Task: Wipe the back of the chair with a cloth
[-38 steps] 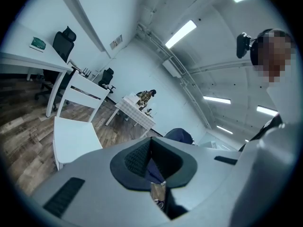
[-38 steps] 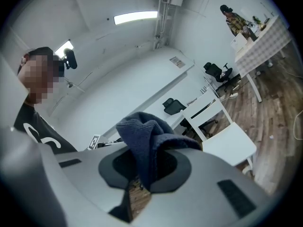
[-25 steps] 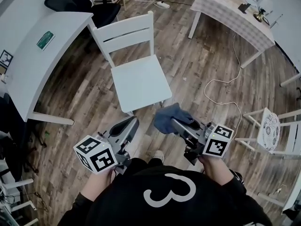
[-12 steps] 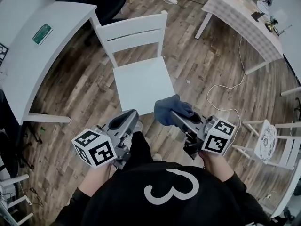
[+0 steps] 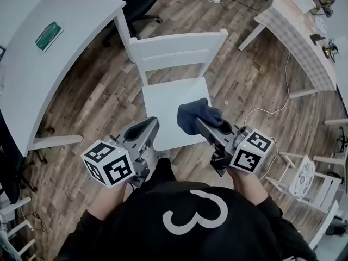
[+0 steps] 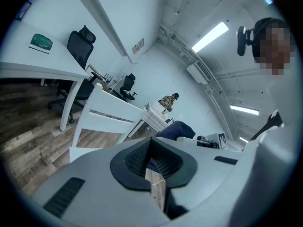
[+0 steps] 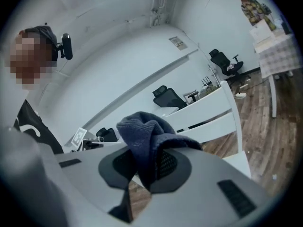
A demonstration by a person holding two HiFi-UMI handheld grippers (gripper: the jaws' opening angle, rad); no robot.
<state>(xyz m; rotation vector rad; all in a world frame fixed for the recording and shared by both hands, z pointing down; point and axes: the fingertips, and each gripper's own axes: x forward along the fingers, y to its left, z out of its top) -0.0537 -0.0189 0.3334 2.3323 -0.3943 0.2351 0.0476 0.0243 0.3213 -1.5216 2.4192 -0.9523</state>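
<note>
Nearest, the left gripper [image 5: 148,125] hangs at the front edge of the white wooden chair [image 5: 173,99], its fingers pressed together, empty. The right gripper [image 5: 200,125] has its fingers clenched on a dark blue crumpled cloth [image 5: 193,115] above the chair seat, short of the slatted back [image 5: 176,50].

- The head view looked steeply down from just above the left gripper [image 5: 148,126], right gripper [image 5: 200,125] and chair [image 5: 163,105].
- Both gripper views looked along their jaws from low, sharing the chair's back.

Two tongs, the left tongs [image 5: 148,125] and right tongs [image 5: 199,124]; one cloth [image 5: 191,113]; two white chairs: chair ahead [image 5: 175,52], chair rightward [image 5: 300,178].
</note>
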